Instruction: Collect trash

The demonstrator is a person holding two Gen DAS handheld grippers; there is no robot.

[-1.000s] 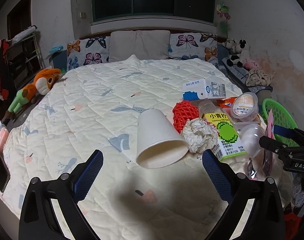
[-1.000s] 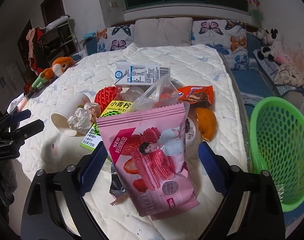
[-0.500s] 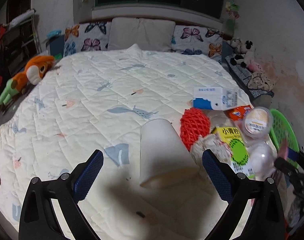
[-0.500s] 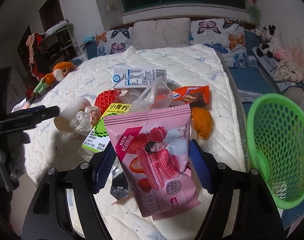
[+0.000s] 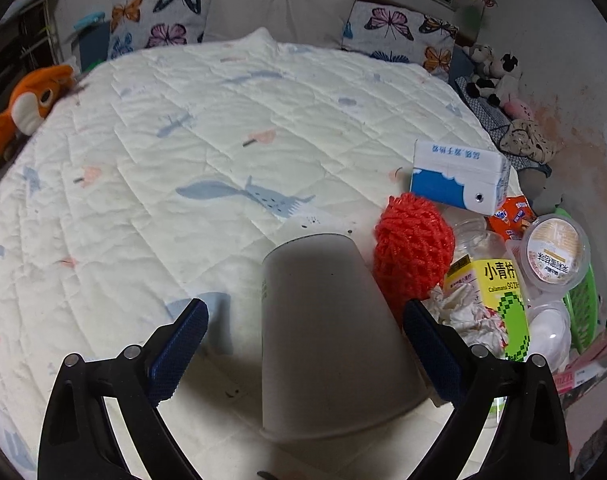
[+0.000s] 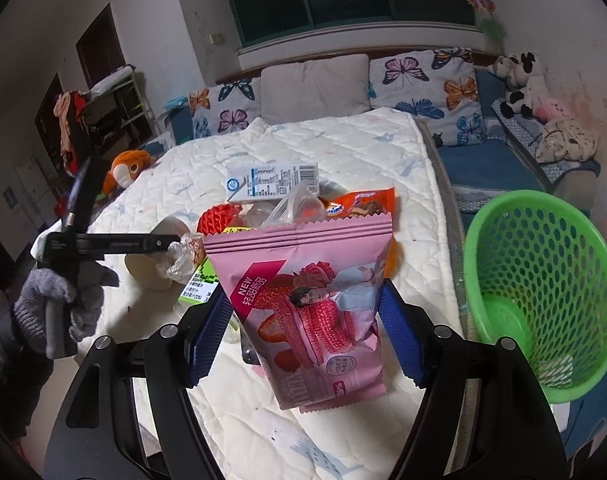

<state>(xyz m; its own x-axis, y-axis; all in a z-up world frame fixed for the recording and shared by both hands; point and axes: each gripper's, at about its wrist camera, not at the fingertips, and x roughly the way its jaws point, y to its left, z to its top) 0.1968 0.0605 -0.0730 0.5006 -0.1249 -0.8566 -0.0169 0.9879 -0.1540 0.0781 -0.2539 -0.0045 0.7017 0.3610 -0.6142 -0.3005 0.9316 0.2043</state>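
Note:
A white paper cup (image 5: 327, 344) lies on its side on the bed, between the open fingers of my left gripper (image 5: 303, 340), not gripped. Beside it lie a red foam net (image 5: 413, 248), crumpled tissue (image 5: 463, 316), a yellow-green juice carton (image 5: 503, 300), a blue-white milk carton (image 5: 459, 176) and a lidded cup (image 5: 555, 252). My right gripper (image 6: 303, 332) has closed against the sides of a pink snack bag (image 6: 311, 304) and holds it upright. The green basket (image 6: 543, 280) stands right of the bed.
The left gripper and gloved hand (image 6: 63, 292) show at the left of the right wrist view. An orange wrapper (image 6: 363, 204) and clear bag (image 6: 291, 208) lie behind the pink bag. Pillows (image 5: 279, 16) and plush toys (image 5: 31, 96) line the bed's edges.
My left gripper has moved forward and down so the paper cup now sits between its fingers. My right gripper's fingers have narrowed onto the pink bag and lifted it.

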